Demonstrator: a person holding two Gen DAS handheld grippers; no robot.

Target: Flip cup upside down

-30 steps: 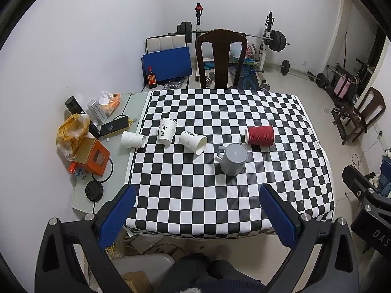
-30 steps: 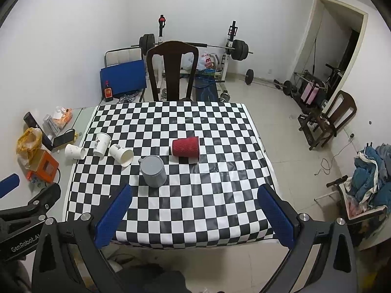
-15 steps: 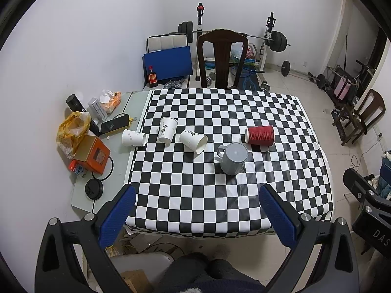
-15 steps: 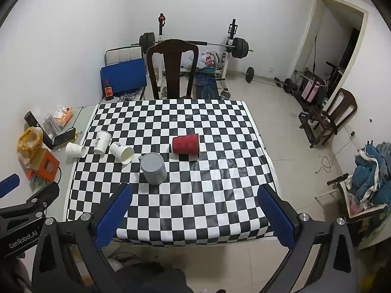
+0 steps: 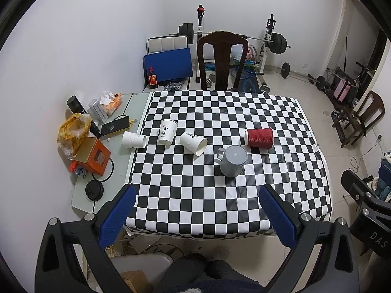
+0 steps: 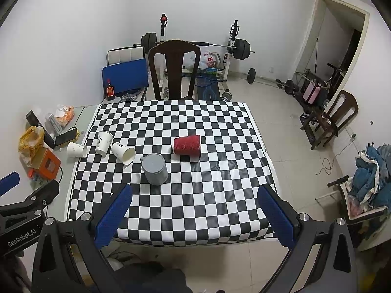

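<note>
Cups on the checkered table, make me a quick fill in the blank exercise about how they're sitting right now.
1. The red ribbed cup lies on its ____.
2. The grey mug stands with its flat base facing ____.
3. The number of white paper cups in view is ____.
4. Both the left gripper and the right gripper are open and hold ____.

Missing words: side; up; three; nothing
</note>
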